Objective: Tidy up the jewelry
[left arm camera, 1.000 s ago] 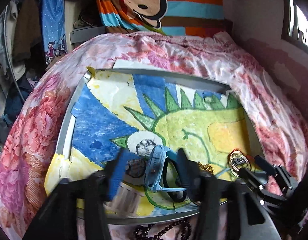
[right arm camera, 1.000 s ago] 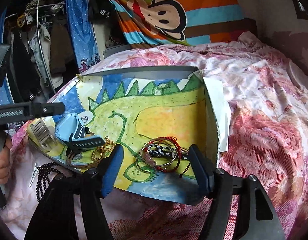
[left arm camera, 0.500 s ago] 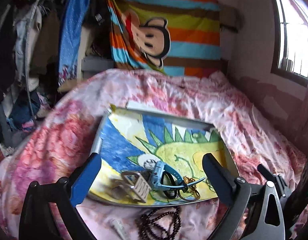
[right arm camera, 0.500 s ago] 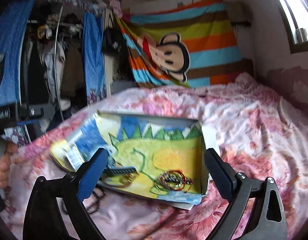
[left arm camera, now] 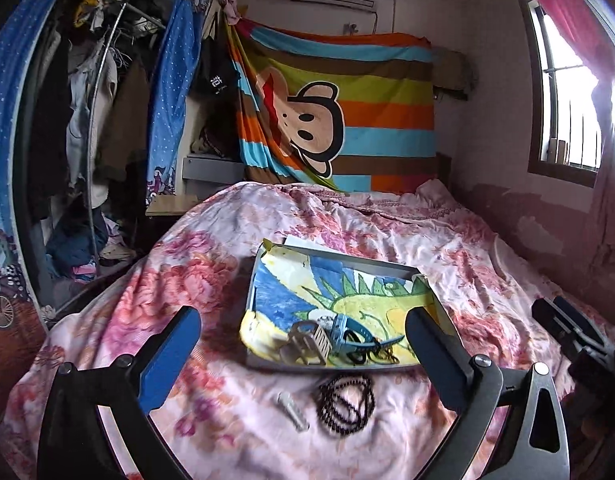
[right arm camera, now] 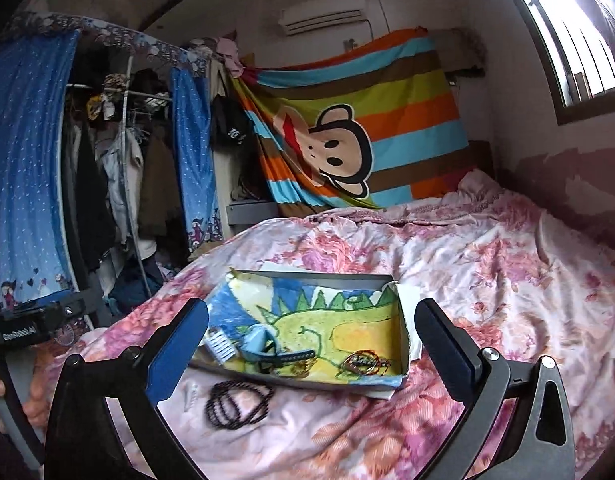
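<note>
My bed [left arm camera: 387,224] has a pink floral cover, and right on it sit 1 shallow tray [left arm camera: 331,258], a black bead necklace [left arm camera: 346,403] and a pale clip [left arm camera: 293,411].

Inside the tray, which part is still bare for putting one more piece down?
The far half of the tray, over the dinosaur drawing, is bare. The near edge is crowded: comb, blue watch, bangles.
</note>
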Motion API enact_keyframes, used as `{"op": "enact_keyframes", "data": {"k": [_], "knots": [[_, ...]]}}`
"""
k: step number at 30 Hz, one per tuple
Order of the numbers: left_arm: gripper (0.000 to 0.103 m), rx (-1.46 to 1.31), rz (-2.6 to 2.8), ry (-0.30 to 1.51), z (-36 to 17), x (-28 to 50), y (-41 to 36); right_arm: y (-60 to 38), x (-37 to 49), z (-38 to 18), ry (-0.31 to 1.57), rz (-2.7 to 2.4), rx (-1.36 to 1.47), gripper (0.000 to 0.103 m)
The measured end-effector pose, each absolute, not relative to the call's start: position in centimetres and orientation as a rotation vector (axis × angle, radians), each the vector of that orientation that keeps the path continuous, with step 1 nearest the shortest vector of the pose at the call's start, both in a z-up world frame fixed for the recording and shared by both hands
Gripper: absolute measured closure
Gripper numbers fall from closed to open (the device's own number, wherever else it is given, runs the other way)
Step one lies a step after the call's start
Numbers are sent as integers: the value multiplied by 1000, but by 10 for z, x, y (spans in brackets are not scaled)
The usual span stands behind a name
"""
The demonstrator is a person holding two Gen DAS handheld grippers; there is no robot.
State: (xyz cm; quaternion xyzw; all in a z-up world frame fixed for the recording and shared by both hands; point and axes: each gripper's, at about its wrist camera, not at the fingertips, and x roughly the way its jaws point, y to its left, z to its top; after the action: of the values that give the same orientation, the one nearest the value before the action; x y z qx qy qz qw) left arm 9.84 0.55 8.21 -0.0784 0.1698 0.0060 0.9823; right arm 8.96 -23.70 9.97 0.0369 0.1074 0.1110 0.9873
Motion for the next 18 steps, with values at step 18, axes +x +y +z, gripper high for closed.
{"op": "enact_keyframes", "data": {"k": [18], "knots": [[0, -121, -10, 517, 25, 53, 30, -218, 32, 35, 423, 250, -14, 2]]}}
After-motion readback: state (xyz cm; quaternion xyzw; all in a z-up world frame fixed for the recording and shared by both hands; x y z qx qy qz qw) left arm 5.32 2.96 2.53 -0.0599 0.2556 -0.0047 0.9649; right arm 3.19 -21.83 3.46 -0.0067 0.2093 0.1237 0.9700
